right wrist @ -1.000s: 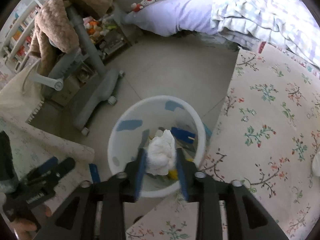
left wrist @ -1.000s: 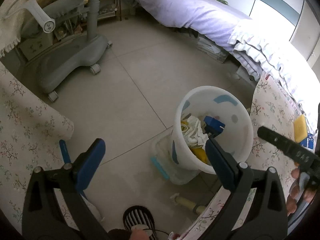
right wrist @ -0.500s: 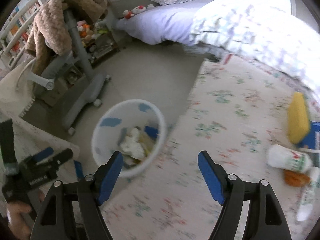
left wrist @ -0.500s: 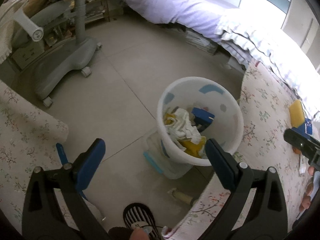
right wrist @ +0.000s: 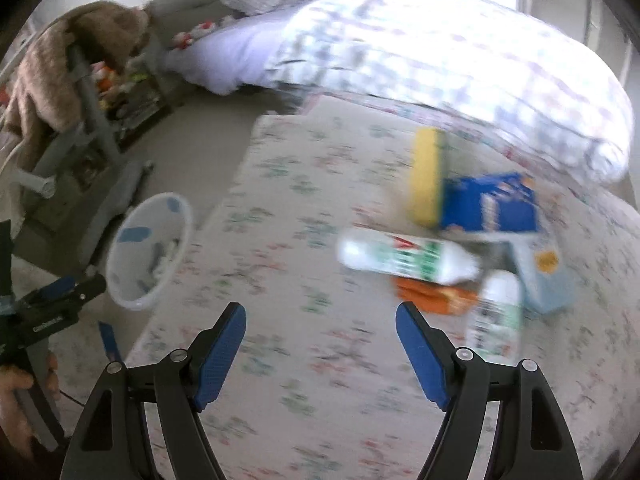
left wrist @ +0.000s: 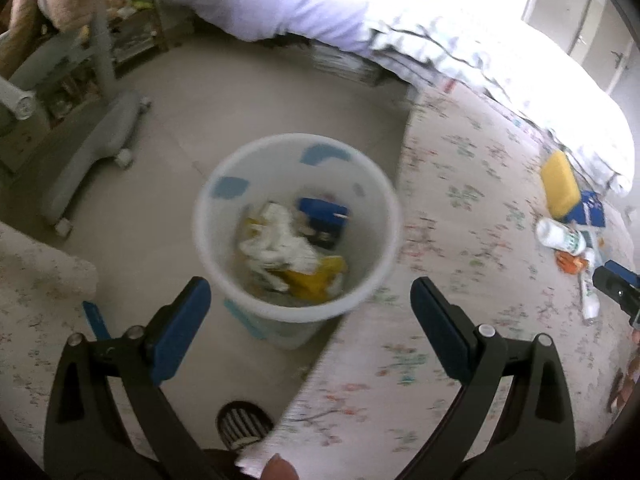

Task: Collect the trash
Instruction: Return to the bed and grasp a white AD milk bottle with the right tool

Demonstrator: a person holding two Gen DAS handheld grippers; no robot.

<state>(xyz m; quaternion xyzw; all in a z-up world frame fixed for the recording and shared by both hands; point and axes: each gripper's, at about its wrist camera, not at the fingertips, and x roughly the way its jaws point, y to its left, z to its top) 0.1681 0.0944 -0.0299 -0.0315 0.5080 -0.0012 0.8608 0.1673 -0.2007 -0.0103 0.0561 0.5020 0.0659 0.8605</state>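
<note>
A white trash bin (left wrist: 370, 184) stands on the tile floor beside the floral mat and holds white wrappers (left wrist: 280, 240), a yellow scrap and a blue box. My left gripper (left wrist: 308, 320) is open and empty, just above the bin's near rim. My right gripper (right wrist: 320, 344) is open and empty over the floral mat (right wrist: 280, 240). Ahead of it on the right lie a white bottle with green label (right wrist: 404, 256), an orange wrapper (right wrist: 436, 296), a second bottle (right wrist: 496, 316), a blue box (right wrist: 492, 204) and a yellow sponge (right wrist: 426, 176). The bin also shows in the right wrist view (right wrist: 148, 252).
A bed with a white quilt (right wrist: 460, 64) borders the mat at the back. A grey wheeled stand (left wrist: 92, 148) draped with a brown blanket stands left of the bin. A clear tub with a blue clip (left wrist: 256, 328) sits under the bin. A striped object (left wrist: 240, 424) lies near my feet.
My right gripper opened and dropped the white wad into the bin, then swung right over the mat toward the bottles. My left gripper turned right, bringing the bin to centre.
</note>
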